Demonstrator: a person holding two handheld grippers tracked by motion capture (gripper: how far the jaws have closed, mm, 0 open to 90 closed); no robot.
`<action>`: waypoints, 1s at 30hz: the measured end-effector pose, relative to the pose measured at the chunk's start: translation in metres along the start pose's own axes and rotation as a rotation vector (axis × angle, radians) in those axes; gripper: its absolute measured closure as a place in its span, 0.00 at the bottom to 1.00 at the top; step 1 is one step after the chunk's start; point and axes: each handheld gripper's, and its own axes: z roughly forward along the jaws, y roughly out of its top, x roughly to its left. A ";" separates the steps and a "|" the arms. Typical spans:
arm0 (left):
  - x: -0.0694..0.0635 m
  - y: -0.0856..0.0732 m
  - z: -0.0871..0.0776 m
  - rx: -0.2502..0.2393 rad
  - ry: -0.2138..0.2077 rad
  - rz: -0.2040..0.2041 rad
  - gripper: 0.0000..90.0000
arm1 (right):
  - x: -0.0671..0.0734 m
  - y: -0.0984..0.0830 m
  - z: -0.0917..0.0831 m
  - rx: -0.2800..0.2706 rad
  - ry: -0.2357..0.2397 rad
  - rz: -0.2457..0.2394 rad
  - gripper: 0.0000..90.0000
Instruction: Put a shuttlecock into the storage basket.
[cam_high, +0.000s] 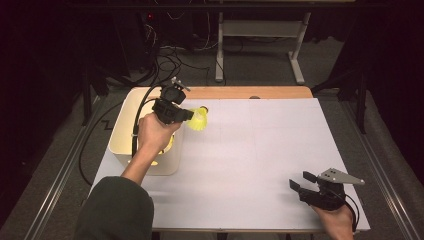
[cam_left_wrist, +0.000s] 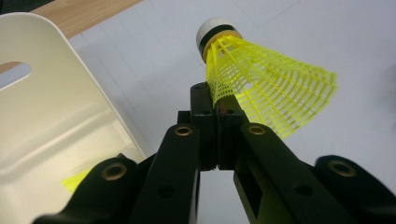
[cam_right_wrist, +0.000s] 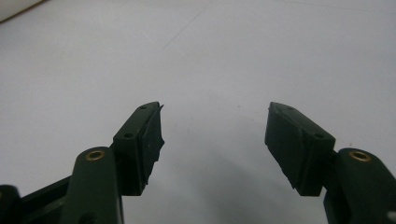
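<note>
A yellow plastic shuttlecock (cam_high: 199, 119) with a white cork tip hangs in the air just right of the cream bin (cam_high: 120, 131). My left gripper (cam_high: 186, 116) is shut on the edge of its mesh skirt. In the left gripper view the jaws pinch the skirt of the shuttlecock (cam_left_wrist: 261, 88), whose cork points up and away. Another yellow shuttlecock (cam_high: 167, 146) lies inside the bin, partly hidden by the hand. Near the table's front right, my right gripper (cam_high: 301, 181) stands open above the bare white sheet (cam_right_wrist: 210, 60), with nothing between the fingers of the gripper (cam_right_wrist: 214, 135).
The white sheet (cam_high: 260, 150) covers most of the table, with a strip of bare wood (cam_high: 240, 92) along the far edge. The bin stands at the table's left edge. Cables and table legs lie on the dark floor beyond.
</note>
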 end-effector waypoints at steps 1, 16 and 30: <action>0.001 0.000 -0.001 -0.001 0.002 -0.001 0.99 | 0.000 0.000 0.000 -0.001 -0.001 -0.001 0.41; 0.019 -0.007 -0.012 -0.012 0.032 -0.052 0.99 | 0.000 0.000 -0.001 -0.001 -0.007 0.000 0.41; 0.037 -0.016 -0.022 -0.024 0.043 -0.094 0.99 | 0.000 0.000 -0.001 -0.005 -0.013 0.000 0.41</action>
